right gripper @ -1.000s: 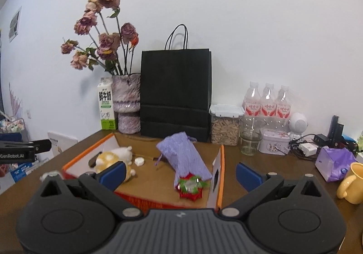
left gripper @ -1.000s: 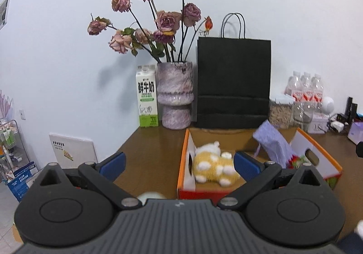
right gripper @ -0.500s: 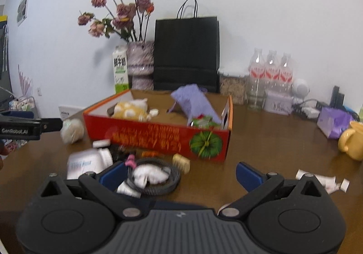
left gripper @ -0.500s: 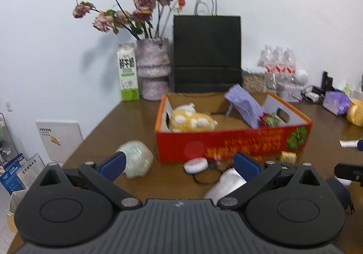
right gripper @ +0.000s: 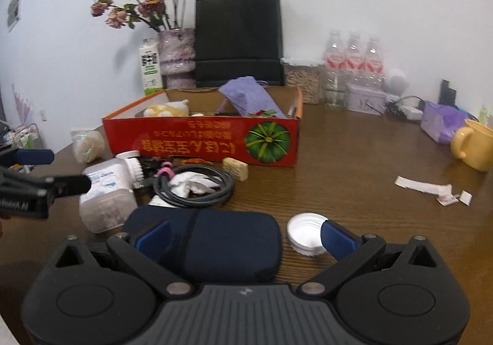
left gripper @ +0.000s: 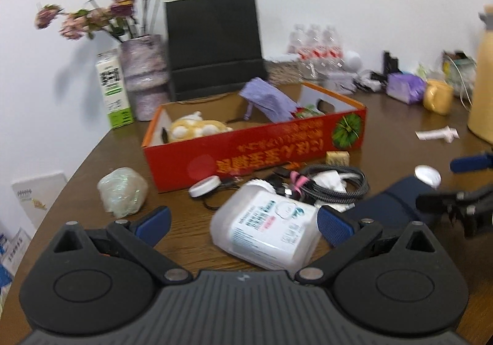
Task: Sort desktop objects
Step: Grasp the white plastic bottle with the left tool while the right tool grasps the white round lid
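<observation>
left gripper [left gripper: 243, 223]: fingers spread, empty, white plastic jar [left gripper: 266, 232] between | right gripper [right gripper: 245, 235]: fingers released over navy pouch [right gripper: 209, 245] | bare desk [right gripper: 354, 166] at 2 o'clock

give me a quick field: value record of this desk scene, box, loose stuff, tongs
sorting box: red cardboard box, open top, on brown desk
in box: yellow plush toy, purple cloth pouch
in front of box: plastic jar on its side, coiled cable, navy case, white lid
left of box: wrapped pale ball
left tongs: open, around jar, holding nothing
right tongs: open, over navy case, holding nothing
behind box: black paper bag, vase of dried roses
</observation>
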